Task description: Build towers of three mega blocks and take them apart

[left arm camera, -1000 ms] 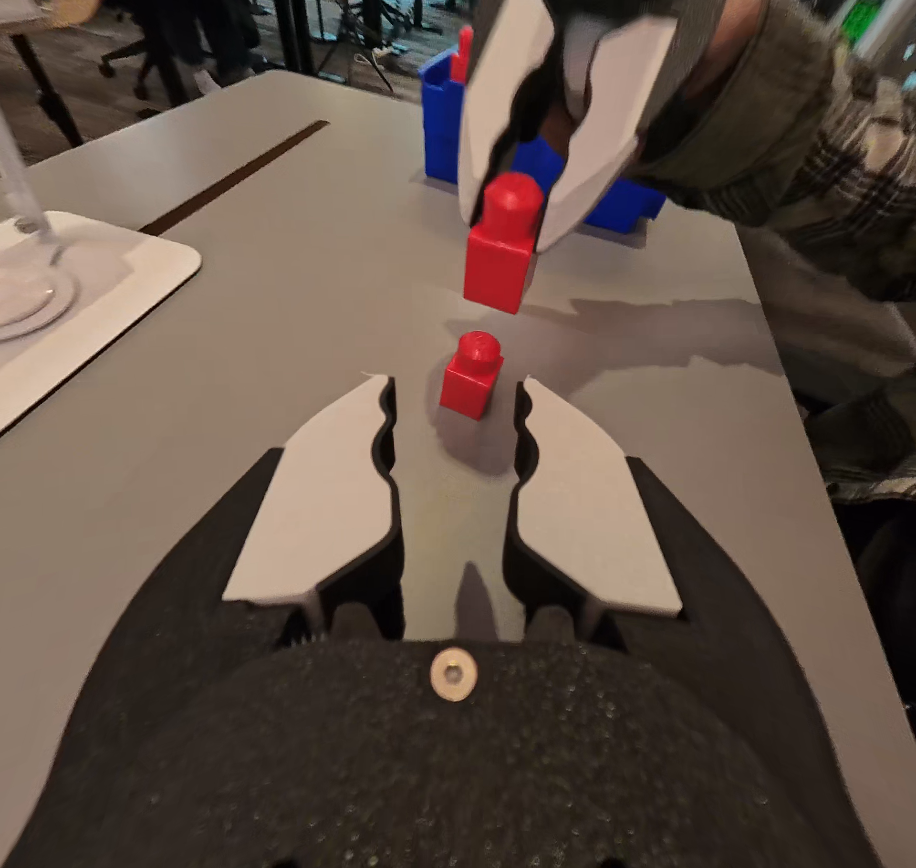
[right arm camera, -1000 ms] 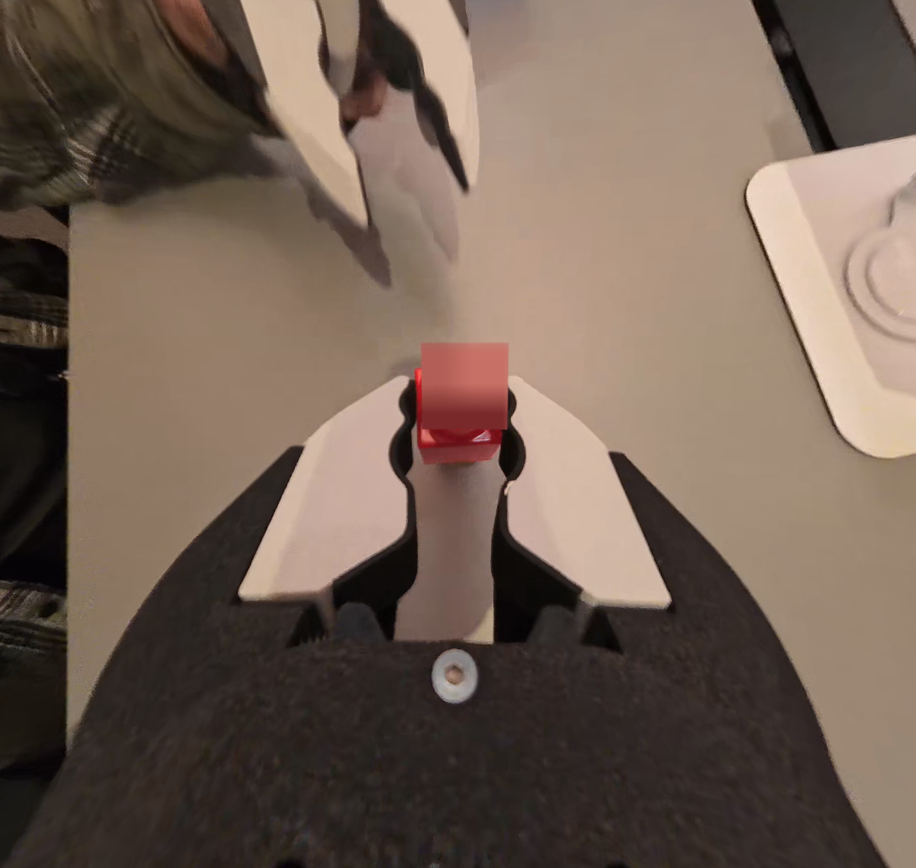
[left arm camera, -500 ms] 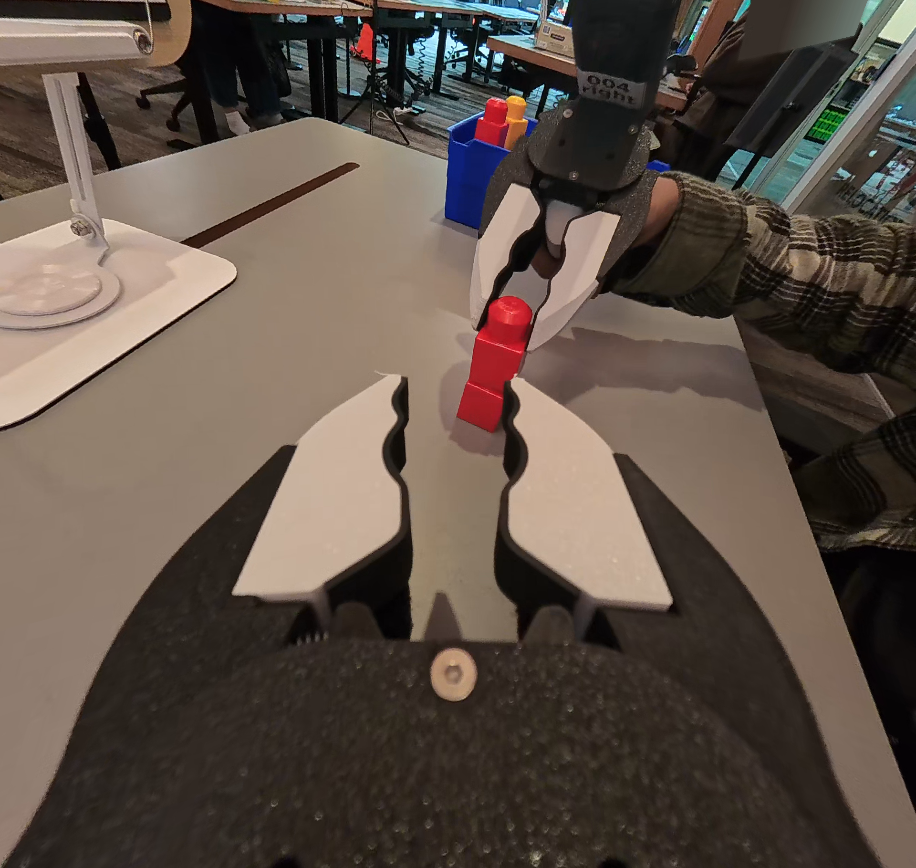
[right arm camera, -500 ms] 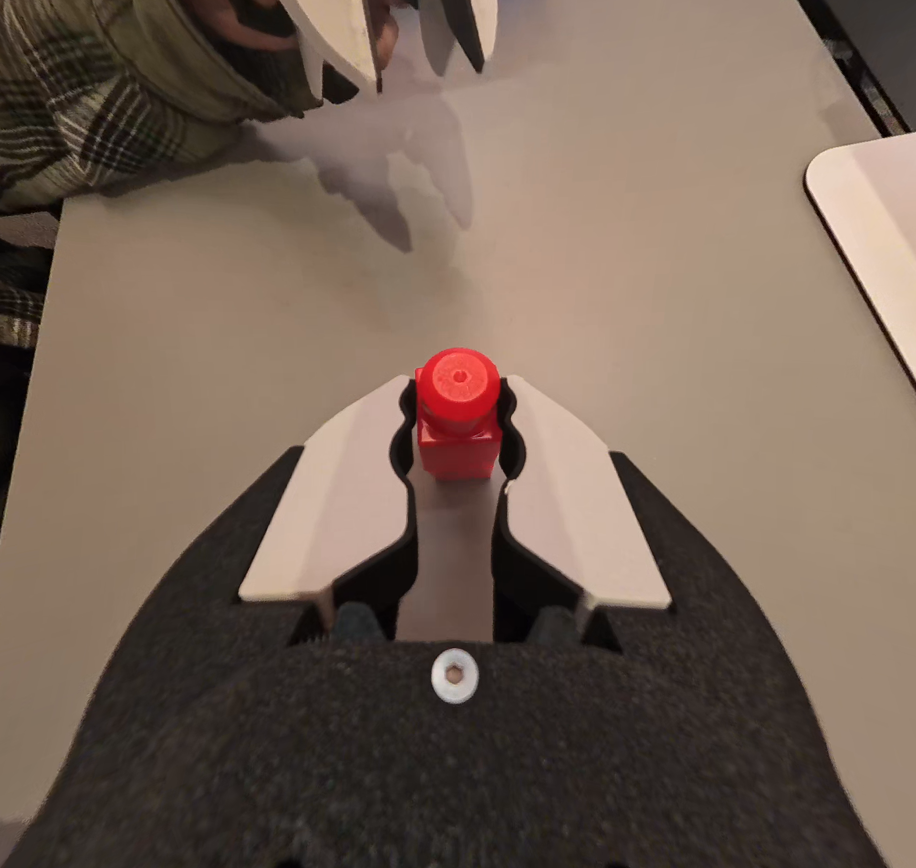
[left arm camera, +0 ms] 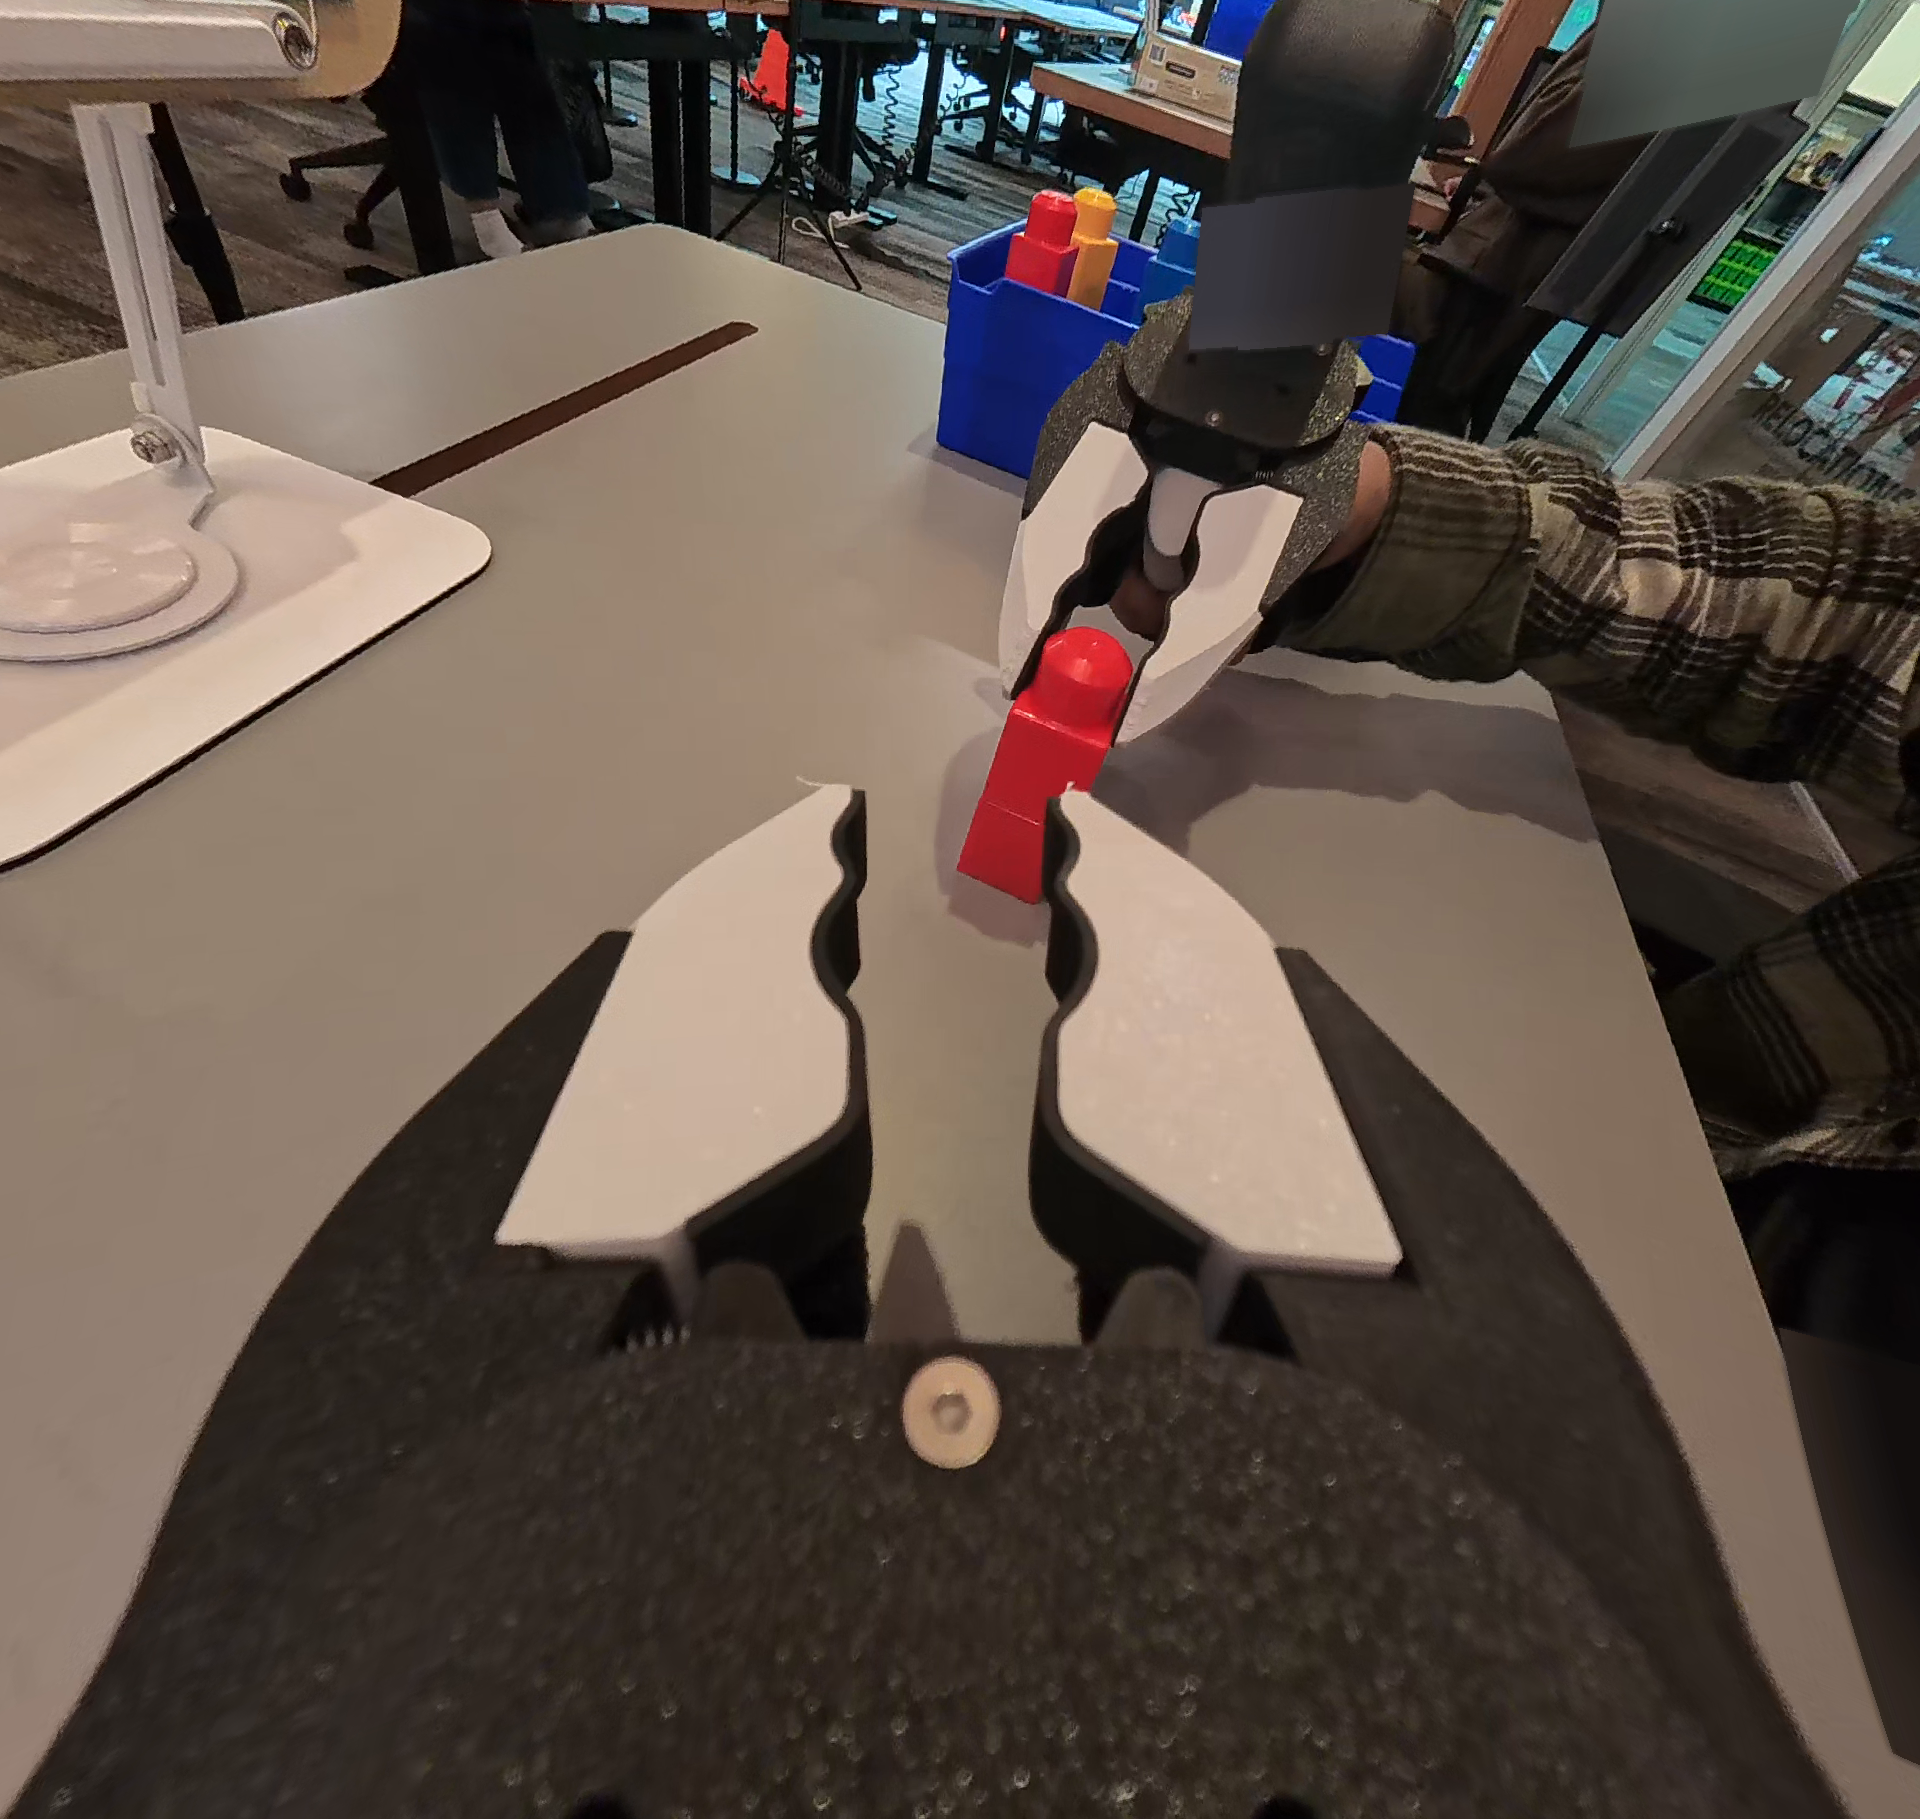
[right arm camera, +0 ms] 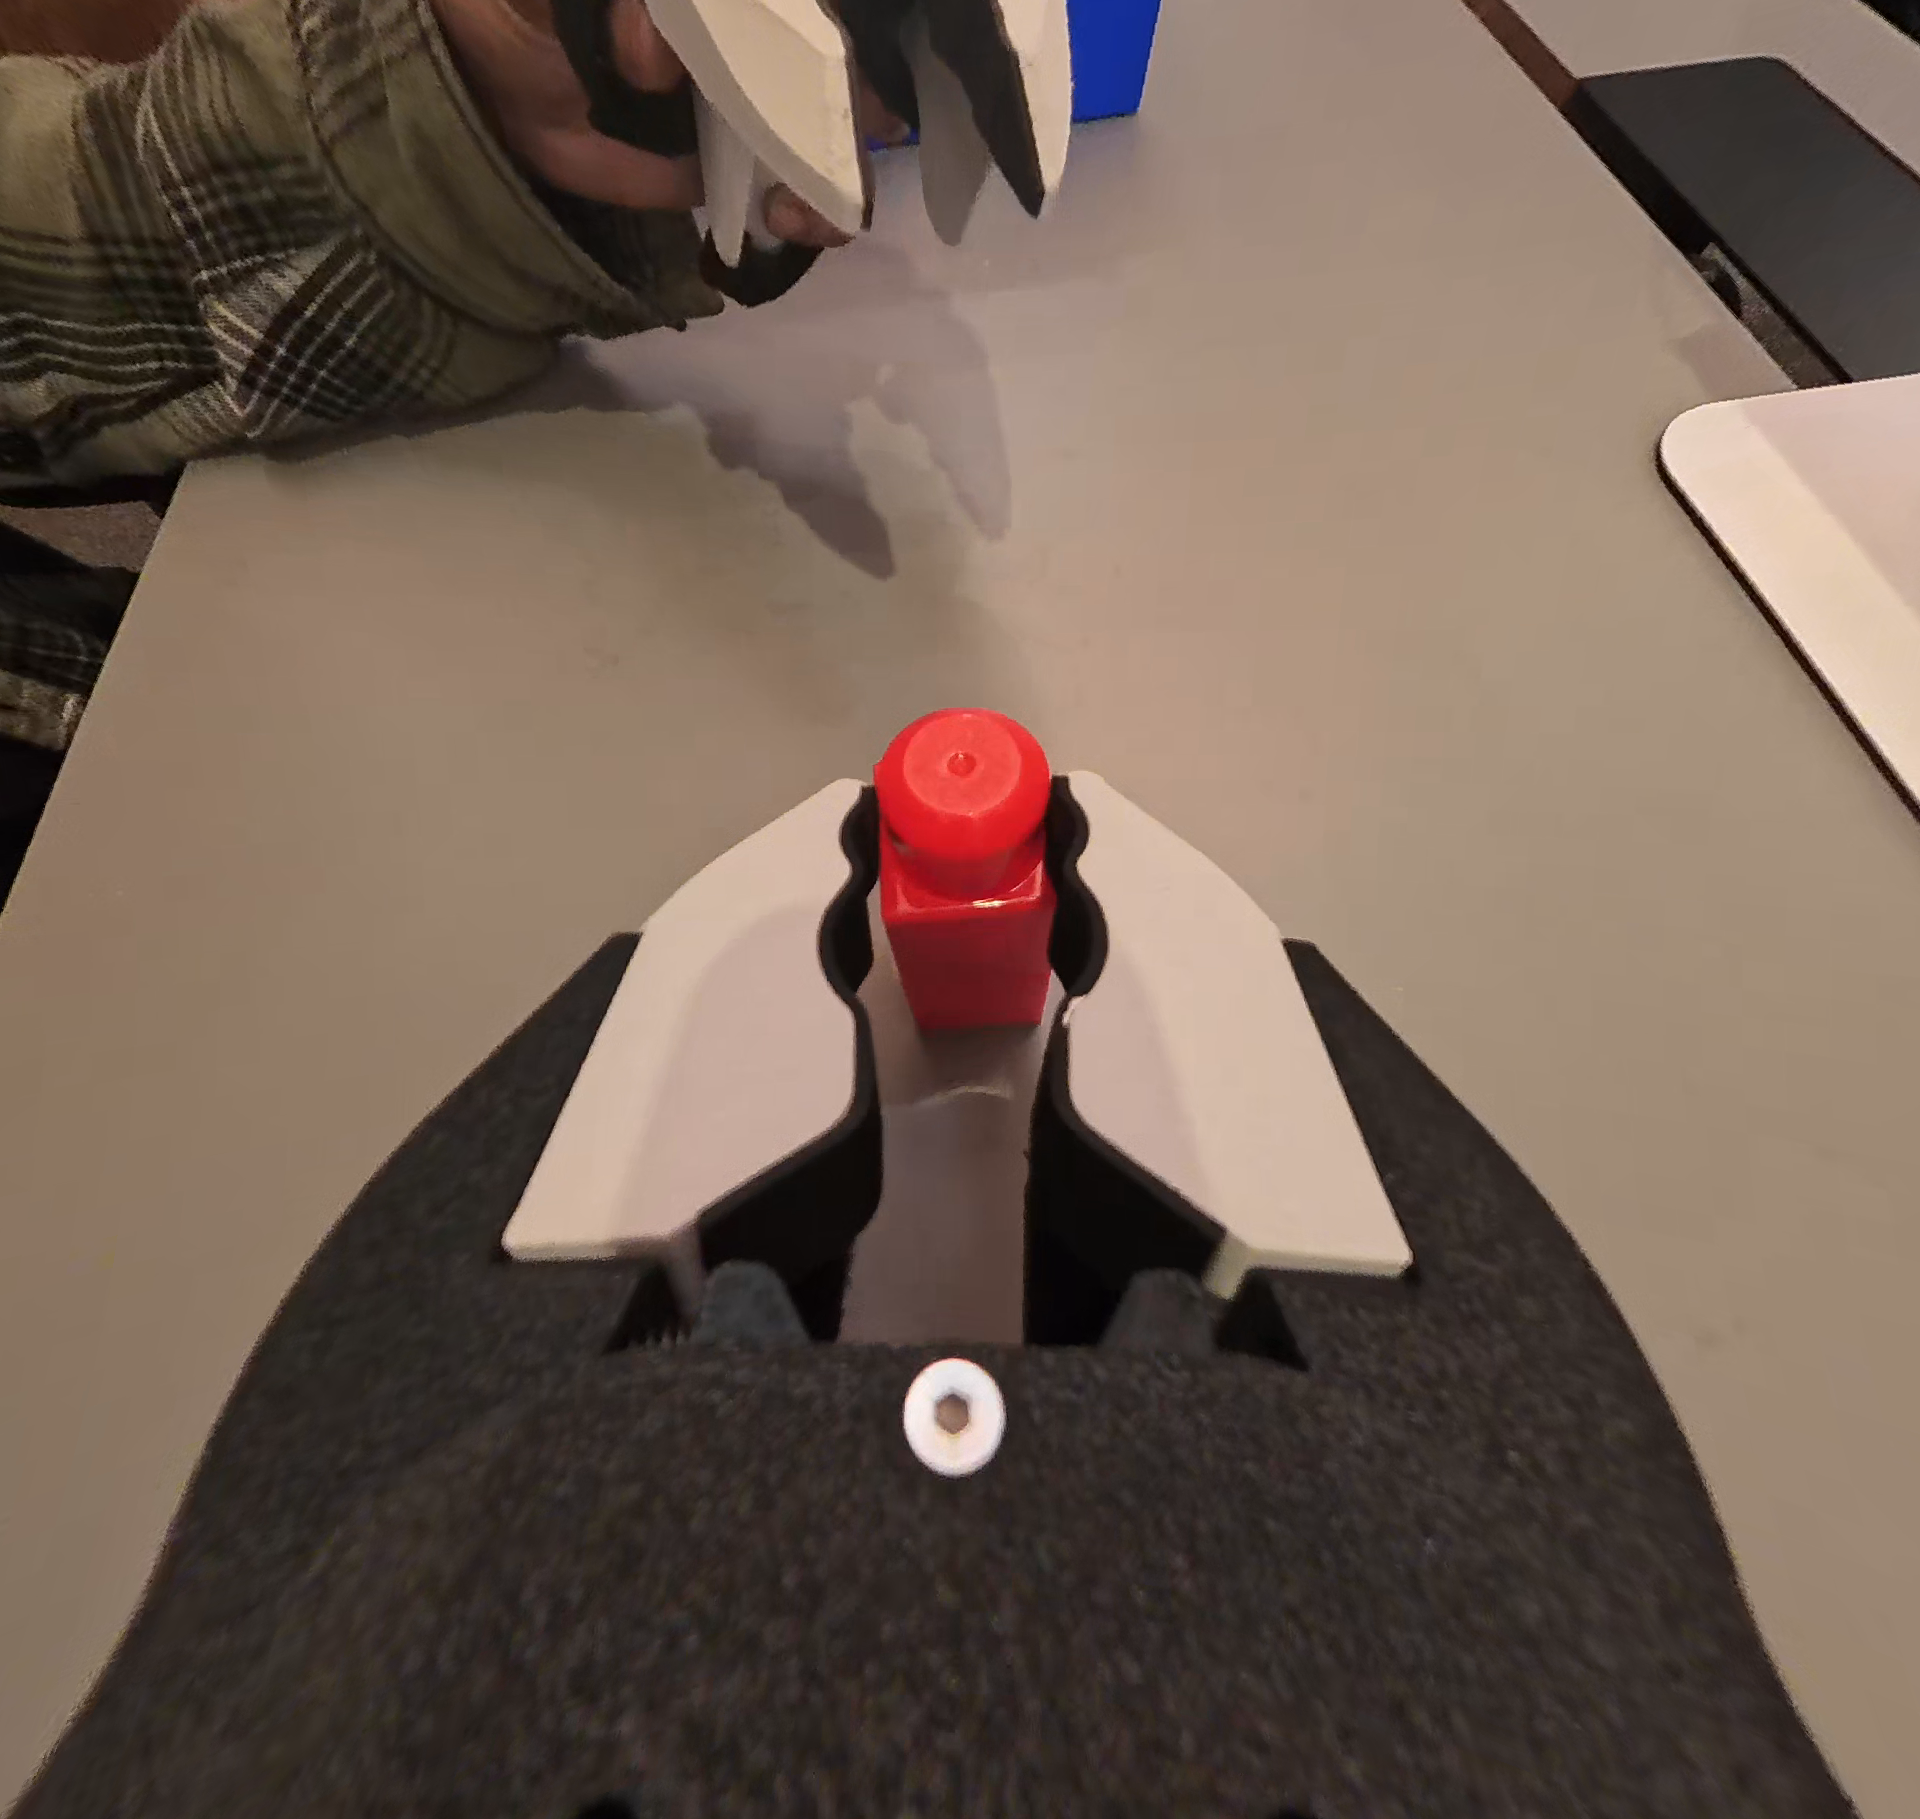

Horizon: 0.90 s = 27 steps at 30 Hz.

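Gripping the upper red block [right arm camera: 961, 912] of a two-block red tower [left arm camera: 1029, 782], right claw [right arm camera: 961, 803] is clenched on it; tower stands near the desk's [left arm camera: 520, 834] right edge. Left claw [left arm camera: 951, 813] hangs released just before it. Blue bin [left arm camera: 1023, 372] with blocks sits at the far edge.

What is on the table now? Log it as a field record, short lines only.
tower: two red blocks stacked, standing on the grey table
right gripper: fingers around the top red block; grip or gap unclear
left gripper: open, holding nothing, off the tower
blue bin: far side of table, with red and orange blocks inside
white stand base: left side of table
third block: not yet added
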Each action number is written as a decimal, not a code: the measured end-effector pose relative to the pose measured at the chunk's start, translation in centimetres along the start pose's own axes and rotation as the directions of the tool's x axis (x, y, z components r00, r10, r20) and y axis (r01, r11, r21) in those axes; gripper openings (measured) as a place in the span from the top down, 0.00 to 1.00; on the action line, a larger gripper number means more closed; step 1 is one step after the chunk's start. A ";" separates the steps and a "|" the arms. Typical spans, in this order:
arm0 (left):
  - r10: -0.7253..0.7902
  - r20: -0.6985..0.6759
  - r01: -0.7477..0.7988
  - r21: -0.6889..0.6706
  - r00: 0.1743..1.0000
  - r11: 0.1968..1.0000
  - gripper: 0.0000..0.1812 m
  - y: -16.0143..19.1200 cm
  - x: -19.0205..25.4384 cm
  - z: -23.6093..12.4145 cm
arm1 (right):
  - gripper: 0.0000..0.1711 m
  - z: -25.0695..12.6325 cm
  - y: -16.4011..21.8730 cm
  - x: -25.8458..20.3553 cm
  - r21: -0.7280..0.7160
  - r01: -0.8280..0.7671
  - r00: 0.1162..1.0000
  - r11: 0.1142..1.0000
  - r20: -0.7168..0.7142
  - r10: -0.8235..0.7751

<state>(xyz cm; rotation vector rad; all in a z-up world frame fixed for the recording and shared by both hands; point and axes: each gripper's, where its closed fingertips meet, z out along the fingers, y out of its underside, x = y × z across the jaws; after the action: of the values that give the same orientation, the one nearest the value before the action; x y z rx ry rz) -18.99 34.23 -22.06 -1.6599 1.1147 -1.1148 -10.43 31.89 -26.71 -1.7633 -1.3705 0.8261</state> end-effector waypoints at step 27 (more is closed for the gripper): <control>0.047 0.742 0.224 -0.261 0.668 0.939 0.74 -0.5 -5.3 -32.1 | 0.63 -4.9 -3.4 -6.2 0.157 -0.028 0.959 0.987 -0.273 0.071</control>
<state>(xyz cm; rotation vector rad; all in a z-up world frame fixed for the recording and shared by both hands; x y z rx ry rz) -50.62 34.56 -14.20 -2.1652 0.6844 -0.1940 -9.35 25.55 -20.95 -1.7251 -1.0556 0.6608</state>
